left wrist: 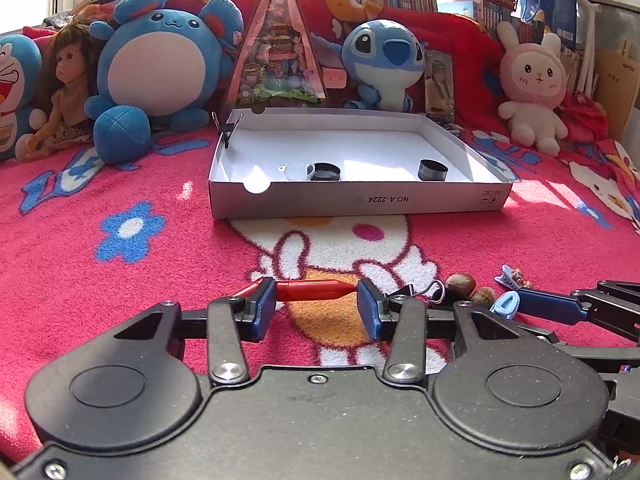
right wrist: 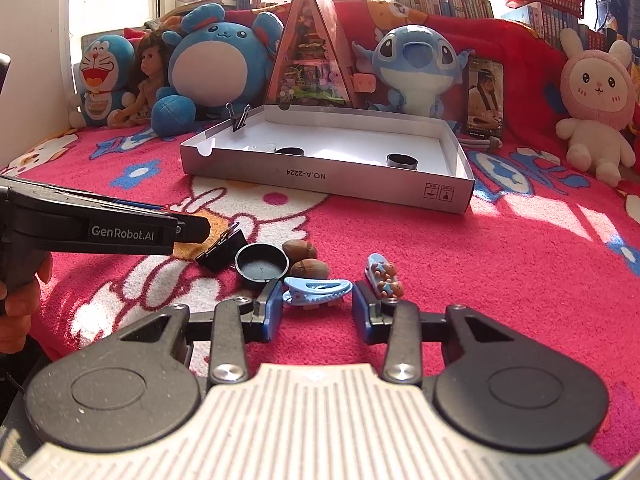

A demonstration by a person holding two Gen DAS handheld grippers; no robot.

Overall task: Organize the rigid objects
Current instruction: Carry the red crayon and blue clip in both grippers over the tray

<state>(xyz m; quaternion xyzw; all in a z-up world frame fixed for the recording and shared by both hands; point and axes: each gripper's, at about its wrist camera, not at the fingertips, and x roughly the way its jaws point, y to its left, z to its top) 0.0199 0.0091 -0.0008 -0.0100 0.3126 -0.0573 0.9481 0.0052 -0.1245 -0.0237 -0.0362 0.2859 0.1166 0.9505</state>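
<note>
My left gripper (left wrist: 316, 296) hovers low over the pink blanket with its jaws apart. A red pen (left wrist: 316, 290) lies crosswise at its tips, pointed end at the right pad, the other end running behind the left finger; the pads do not squeeze it. My right gripper (right wrist: 316, 300) has a light-blue hair clip (right wrist: 318, 290) lengthwise between its pads, both ends touching them. The white box (left wrist: 360, 200) ahead holds a clear dome (left wrist: 298, 170), a black lid (left wrist: 326, 171) and a black ring (left wrist: 432, 169).
Loose near the right gripper lie a black cap (right wrist: 262, 266), two nuts (right wrist: 300, 250), a black binder clip (right wrist: 222, 250) and a bear-decorated clip (right wrist: 384, 276). Another binder clip (right wrist: 239, 120) sits on the box's far left corner. Plush toys (left wrist: 160, 60) line the back.
</note>
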